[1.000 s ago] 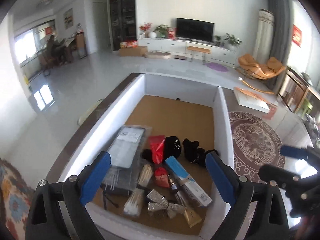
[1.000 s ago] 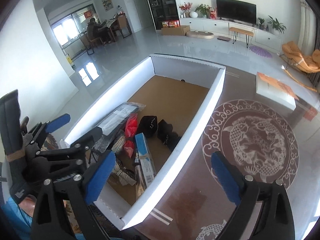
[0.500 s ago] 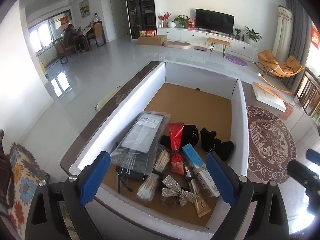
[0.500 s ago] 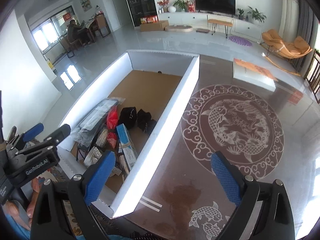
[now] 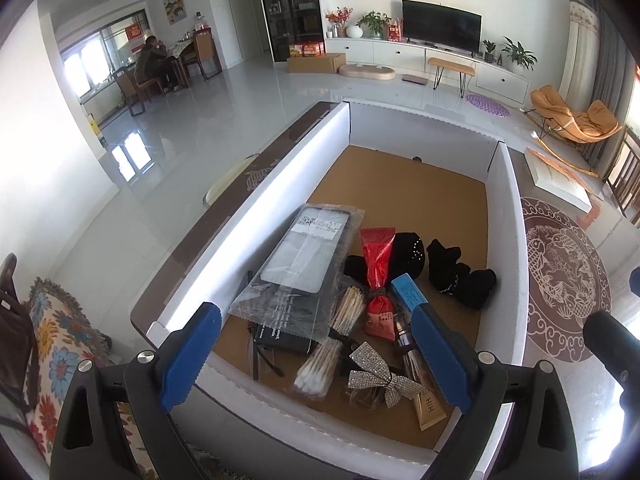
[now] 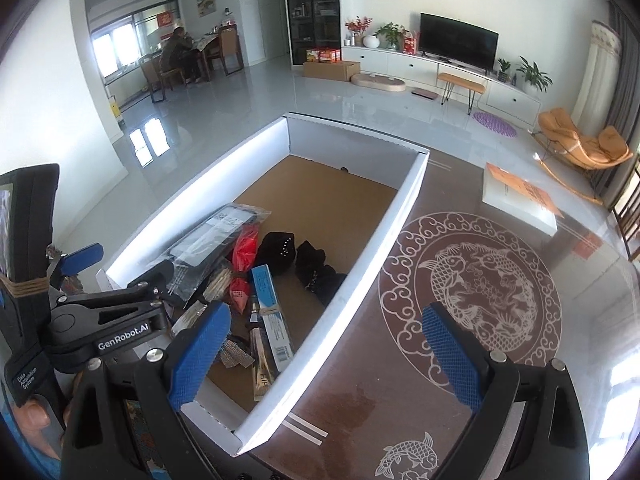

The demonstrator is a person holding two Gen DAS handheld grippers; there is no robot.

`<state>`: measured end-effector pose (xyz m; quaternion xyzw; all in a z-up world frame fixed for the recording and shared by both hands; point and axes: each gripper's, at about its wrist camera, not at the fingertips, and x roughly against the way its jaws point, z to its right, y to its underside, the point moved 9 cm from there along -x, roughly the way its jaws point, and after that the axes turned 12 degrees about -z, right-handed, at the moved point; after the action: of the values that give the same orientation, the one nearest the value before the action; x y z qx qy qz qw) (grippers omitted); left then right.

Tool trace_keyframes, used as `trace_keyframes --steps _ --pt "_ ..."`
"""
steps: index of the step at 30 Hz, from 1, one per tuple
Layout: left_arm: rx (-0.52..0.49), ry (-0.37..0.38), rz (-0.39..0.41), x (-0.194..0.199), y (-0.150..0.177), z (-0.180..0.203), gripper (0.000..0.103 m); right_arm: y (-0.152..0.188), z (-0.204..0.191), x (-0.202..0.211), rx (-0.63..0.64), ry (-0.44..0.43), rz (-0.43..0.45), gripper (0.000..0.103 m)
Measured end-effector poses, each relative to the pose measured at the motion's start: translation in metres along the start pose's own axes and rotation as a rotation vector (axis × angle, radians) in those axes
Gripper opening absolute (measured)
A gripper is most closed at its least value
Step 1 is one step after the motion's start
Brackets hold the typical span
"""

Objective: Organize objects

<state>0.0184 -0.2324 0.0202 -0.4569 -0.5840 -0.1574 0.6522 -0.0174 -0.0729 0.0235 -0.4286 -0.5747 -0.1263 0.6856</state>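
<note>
Both my tongs are spread wide and empty: left gripper (image 5: 316,354) hovers over the white-walled cardboard tray (image 5: 256,200) where the clutter sits bunched at the near end, right gripper (image 6: 326,354) over the brown fish-pattern table (image 6: 476,296).

The box (image 5: 280,184) has white walls and a plain brown cardboard floor. Inside it, a red foil pouch (image 5: 376,258) lies by black fabric pieces (image 5: 460,276), a blue and white carton (image 5: 406,294), a silver rhinestone bow (image 5: 382,374), a gold tube (image 5: 430,410) and pale cotton swabs (image 5: 320,364). A clear bag (image 5: 304,264) holds a black and grey item. The dark brown tabletop (image 6: 472,292) bears a white circular fish motif ringed with cloud scrolls. Both grippers' fingers (image 6: 450,354) have blue pads on black frames. A cushion (image 5: 60,344) shows orange, blue and cream flowers.
</note>
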Motion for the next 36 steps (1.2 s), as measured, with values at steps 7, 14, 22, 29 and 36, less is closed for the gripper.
trace_keyframes --steps 7,14,22,29,36 --pt "0.022 0.013 -0.004 0.001 0.000 -0.009 0.097 -0.007 -0.011 -0.004 0.018 -0.007 -0.024 0.097" --pt "0.034 0.022 0.023 0.021 0.001 -0.015 0.097 -0.014 -0.027 -0.005 0.060 0.001 -0.037 0.097" --pt "0.048 0.020 0.037 0.027 0.000 -0.023 0.097 -0.015 -0.035 -0.007 0.057 -0.013 -0.064 0.097" --pt "0.056 0.019 0.017 0.023 0.001 -0.028 0.097 -0.017 -0.037 -0.013 0.059 0.010 -0.083 0.097" --pt "0.044 -0.004 0.030 0.024 0.001 -0.028 0.097 -0.017 -0.038 -0.016 0.057 0.011 -0.093 0.097"
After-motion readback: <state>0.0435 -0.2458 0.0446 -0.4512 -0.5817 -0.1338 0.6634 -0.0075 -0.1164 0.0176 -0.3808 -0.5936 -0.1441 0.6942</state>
